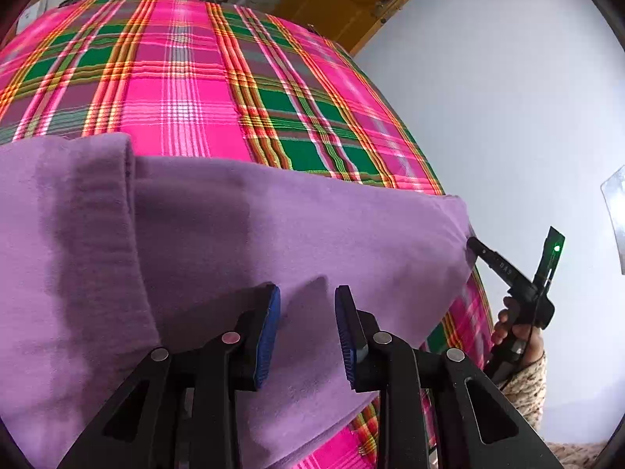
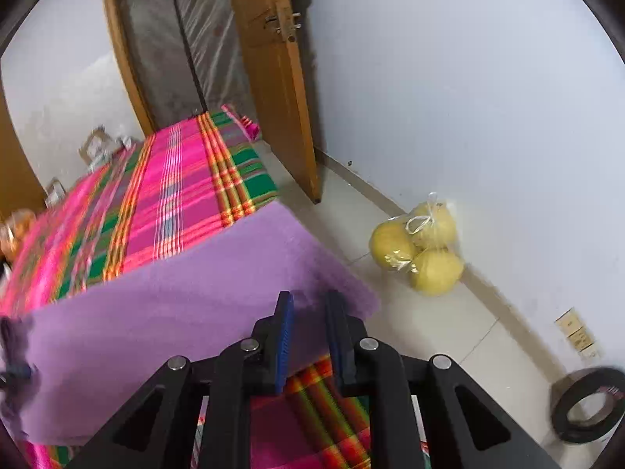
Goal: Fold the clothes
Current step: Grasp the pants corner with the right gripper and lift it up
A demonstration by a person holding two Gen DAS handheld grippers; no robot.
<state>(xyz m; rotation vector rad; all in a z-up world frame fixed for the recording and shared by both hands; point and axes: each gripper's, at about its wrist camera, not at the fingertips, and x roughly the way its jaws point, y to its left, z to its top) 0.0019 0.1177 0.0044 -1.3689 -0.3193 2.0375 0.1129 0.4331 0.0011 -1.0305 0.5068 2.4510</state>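
Bed [image 1: 187, 90]: covered in a pink-green plaid sheet; carries the garment along its near edge.
Garment [image 1: 234, 215]: purple knit sweater, lying flat across the bed's near side, long axis running left to right; ribbed band [image 1: 117, 211] folded over at left.
Left gripper [image 1: 308, 336]: directly above the sweater's middle; fingers parted at a medium gap, nothing between them; cloth lies just ahead and below.
Right gripper [image 2: 308, 336]: at the sweater's right corner by the bed edge; fingers narrow, straddling the cloth edge; whether they pinch it, I cannot tell.
Pose: both tools angled down and forward.
Judgement: right gripper is nearer a graspable corner; fold likely carries leftward.
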